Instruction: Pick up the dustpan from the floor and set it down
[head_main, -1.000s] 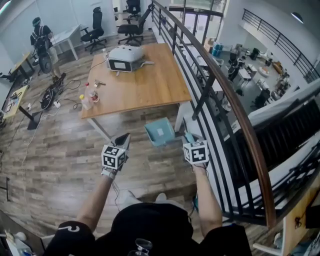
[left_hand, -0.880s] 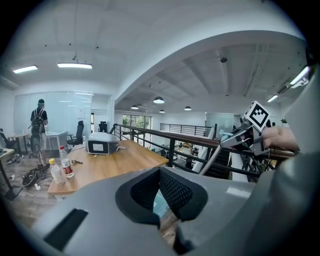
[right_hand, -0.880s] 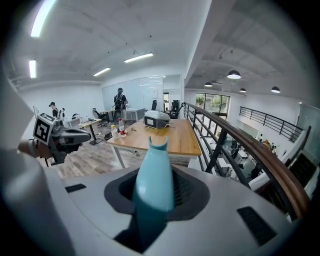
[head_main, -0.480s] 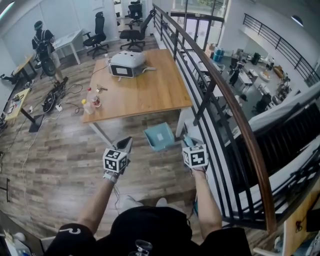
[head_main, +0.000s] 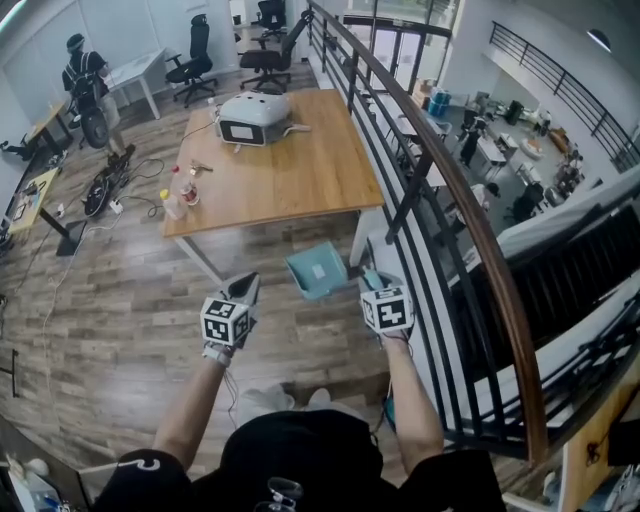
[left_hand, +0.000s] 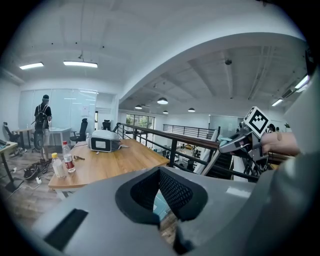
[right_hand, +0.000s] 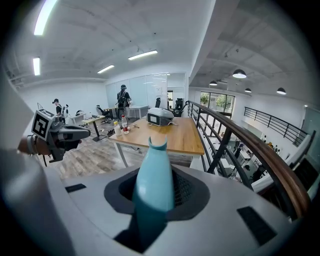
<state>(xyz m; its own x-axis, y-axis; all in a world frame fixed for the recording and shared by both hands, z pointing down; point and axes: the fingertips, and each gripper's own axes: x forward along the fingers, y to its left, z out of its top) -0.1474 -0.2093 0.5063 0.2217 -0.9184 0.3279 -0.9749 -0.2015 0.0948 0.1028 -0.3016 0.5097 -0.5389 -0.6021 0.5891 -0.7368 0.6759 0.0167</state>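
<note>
Dustpan: the teal dustpan (head_main: 317, 268) is held by its handle (right_hand: 152, 185); its pan is seen over the wooden floor (head_main: 120, 300), just before the near edge of the table (head_main: 300, 175) and close beside the railing (head_main: 455, 195). Whether the pan touches the floor cannot be told.
Right gripper: the right gripper (head_main: 369, 280) is closed on the dustpan's handle, whose notched end is seen sticking out past the jaws.
Left gripper: the left gripper (head_main: 247, 283) is held left of the pan, apart from it; its jaws are drawn together to a point and nothing is gripped.
In the way: the table's edge and one of its legs (head_main: 358, 235) are found right behind the pan; the railing's dark bars are ranged along its right side.
On the table: one white box-shaped device (head_main: 253, 117) at the far end and two bottles (left_hand: 62, 160) at the left corner are counted.
Further off: three black office chairs (head_main: 190, 58) are seen beyond the table, and one person (head_main: 85, 85) is seen standing at far left beside a white desk (head_main: 135, 72).
Floor clutter: cables and gear (head_main: 100, 190) are strewn left of the table.
</note>
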